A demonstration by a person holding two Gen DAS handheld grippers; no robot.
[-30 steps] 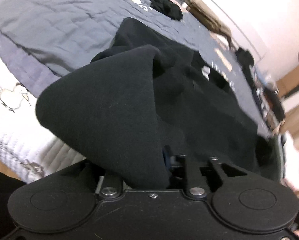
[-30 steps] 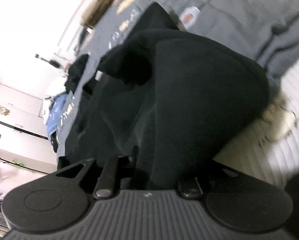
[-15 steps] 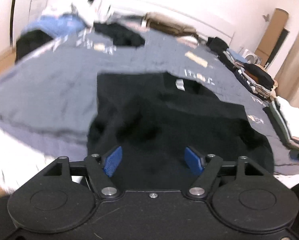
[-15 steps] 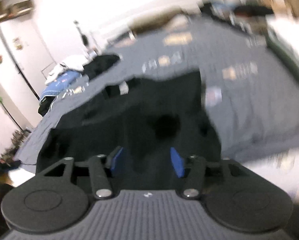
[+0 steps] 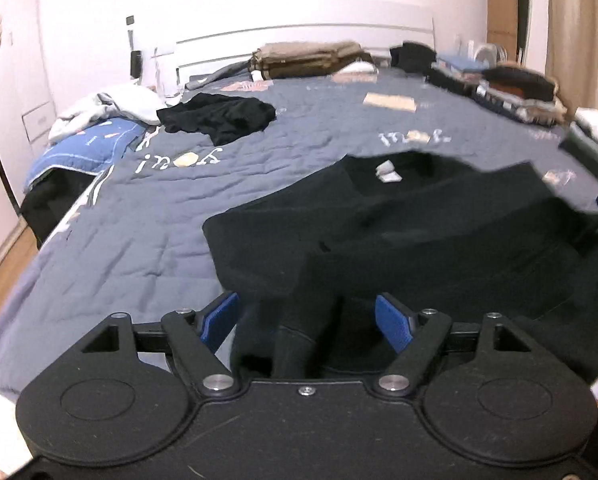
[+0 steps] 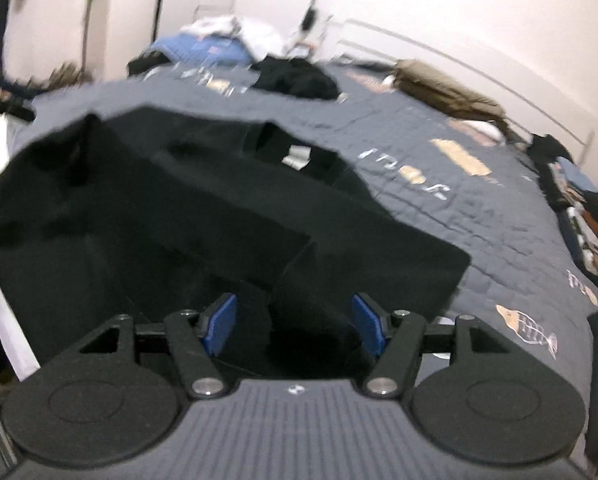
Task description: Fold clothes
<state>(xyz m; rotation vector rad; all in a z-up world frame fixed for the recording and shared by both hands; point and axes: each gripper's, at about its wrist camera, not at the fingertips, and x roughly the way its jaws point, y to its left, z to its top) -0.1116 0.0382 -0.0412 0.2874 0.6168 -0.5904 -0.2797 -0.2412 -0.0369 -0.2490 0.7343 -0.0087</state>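
- Far left of the black shirt, at the bed's edge, a blue quilted piece (image 5: 85,146) lies under a pale crumpled garment (image 5: 107,110); what dark thing sits beneath them is hard to make out
- Beyond the black shirt and to its left, a small black garment (image 5: 219,120) lies bunched on the grey bedspread (image 5: 139,220)
- The left gripper (image 5: 307,318) stands wide open, its blue pads (image 5: 221,316) well apart and gripping nothing; a fold of dark cloth rises between them without touching either pad
- The black shirt (image 5: 419,232) lies spread on the bedspread, collar and white label (image 5: 387,172) away from the grippers; its near hem is hidden behind the gripper bodies and its right side is cut off by the frame
- The right gripper (image 6: 295,324) is likewise wide open and holds nothing, with the shirt's near edge lying between its pads (image 6: 369,328); this view is blurred
- Behind the shirt, a tan folded item (image 5: 311,60) rests at the headboard
- Right of the shirt, stacked folded clothes (image 5: 515,94) line the bed's edge, details too blurred to tell
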